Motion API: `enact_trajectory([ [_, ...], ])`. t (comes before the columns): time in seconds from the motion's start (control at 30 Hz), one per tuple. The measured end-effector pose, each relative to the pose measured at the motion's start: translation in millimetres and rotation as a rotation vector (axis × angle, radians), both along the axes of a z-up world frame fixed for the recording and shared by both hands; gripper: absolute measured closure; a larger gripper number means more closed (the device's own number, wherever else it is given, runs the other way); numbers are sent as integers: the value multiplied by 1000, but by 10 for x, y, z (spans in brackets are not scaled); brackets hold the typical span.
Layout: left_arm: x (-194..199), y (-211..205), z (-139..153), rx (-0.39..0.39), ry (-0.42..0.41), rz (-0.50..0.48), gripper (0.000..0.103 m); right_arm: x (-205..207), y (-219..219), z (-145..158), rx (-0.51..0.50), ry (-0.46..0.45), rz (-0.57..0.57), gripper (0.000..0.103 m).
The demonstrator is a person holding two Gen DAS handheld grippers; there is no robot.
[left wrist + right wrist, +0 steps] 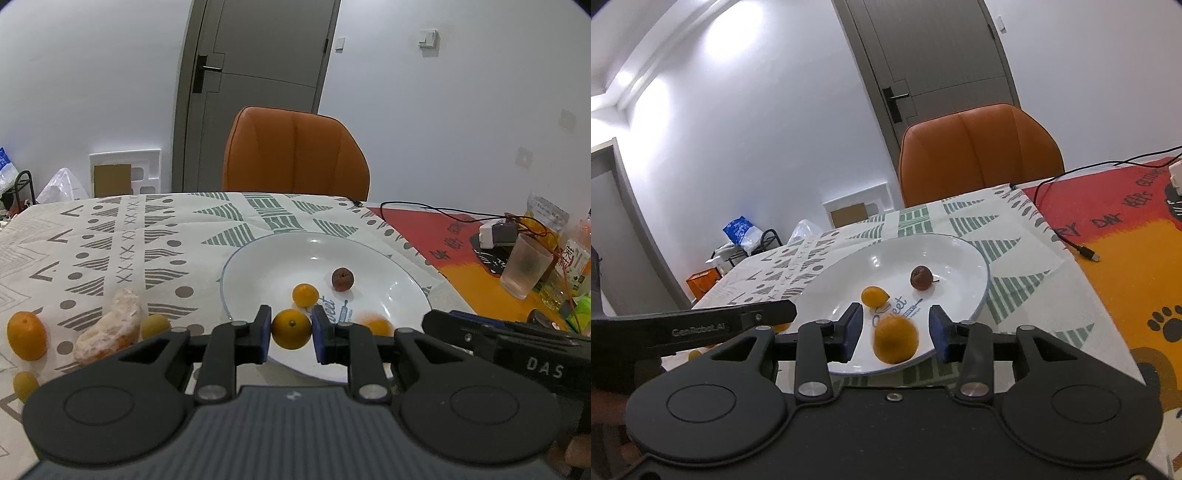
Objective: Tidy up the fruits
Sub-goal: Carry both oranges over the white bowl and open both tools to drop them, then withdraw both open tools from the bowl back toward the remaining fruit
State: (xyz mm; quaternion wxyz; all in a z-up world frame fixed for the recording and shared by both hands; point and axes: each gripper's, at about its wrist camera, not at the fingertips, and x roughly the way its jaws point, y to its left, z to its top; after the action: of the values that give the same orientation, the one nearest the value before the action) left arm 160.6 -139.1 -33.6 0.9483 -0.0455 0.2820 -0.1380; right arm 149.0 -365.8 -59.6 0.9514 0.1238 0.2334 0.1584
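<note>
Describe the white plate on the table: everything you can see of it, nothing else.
The white plate is round, wide and shallow, glossy like glazed ceramic, with a thin blue line along its rim and blue lettering printed near its middle. It sits flat on the patterned tablecloth, by the cloth's right edge. Inside lie a small orange fruit, a dark reddish-brown fruit and a blurred orange fruit near the front rim. Ceiling light glints off its surface.

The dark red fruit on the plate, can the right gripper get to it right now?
Probably yes. The right gripper is open, though a blurred orange fruit sits between its jaws. The dark red fruit lies uncovered farther along the plate, with nothing crowding it.
</note>
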Motion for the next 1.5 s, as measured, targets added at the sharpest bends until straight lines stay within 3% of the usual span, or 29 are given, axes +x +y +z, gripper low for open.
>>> enact_trajectory([
  [0.3,50,-84,-1,-1,8,-15,80,-70,-48,-12,3,16,-9,62],
  [0.5,62,-56,-21,18,31,-2,67,-77,-28,-32,5,24,-3,62],
  [0.67,39,87,-34,21,44,41,45,-51,29,-62,9,32,8,61],
  [0.87,-11,250,-2,12,42,73,28,-44,99,-71,9,33,12,51],
  [1.07,-53,410,14,19,48,111,24,-51,179,-59,5,30,19,39],
  [1.23,-83,542,38,25,49,145,18,-61,295,-24,1,15,32,17],
  [1.5,-152,728,71,29,45,184,16,-40,425,14,7,10,56,4],
])
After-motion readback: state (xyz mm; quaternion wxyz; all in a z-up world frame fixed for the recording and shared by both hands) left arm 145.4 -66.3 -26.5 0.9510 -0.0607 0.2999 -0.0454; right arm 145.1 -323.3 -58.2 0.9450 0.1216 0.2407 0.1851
